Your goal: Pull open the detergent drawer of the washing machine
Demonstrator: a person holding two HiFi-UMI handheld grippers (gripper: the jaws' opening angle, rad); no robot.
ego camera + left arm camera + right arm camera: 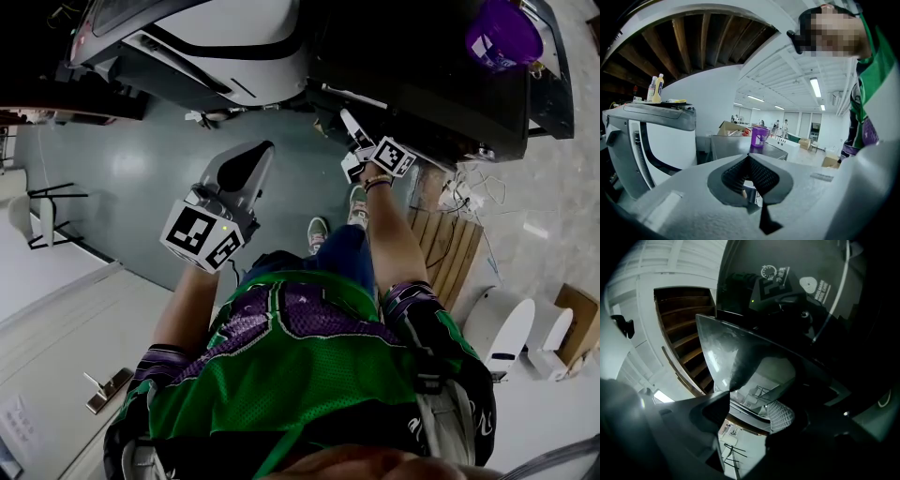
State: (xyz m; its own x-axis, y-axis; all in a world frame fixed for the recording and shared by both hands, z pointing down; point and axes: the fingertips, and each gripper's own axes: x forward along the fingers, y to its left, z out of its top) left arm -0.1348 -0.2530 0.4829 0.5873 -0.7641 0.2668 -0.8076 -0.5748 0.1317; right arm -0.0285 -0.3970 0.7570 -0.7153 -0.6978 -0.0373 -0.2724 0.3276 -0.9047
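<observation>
**Right tongs at the washer's front**

The dark washing machine (422, 75) stands ahead of the person, a purple jug (502, 33) on top. The right tongs (352, 127) reach to its front, jaws apart, lined up on a pale grey panel edge (724, 352), probably the detergent drawer, so they can grip and pull. The left tongs (255, 159) hang closed and empty near the chest, out of the way.

From the head we look steeply down over a green shirt (309, 375) to the floor (122, 169), our left gripper view faces outward past a white washer (656, 145), sharing the purple jug (503, 33) with the head view, our right gripper view sits close against a dark washer (801, 301).
</observation>
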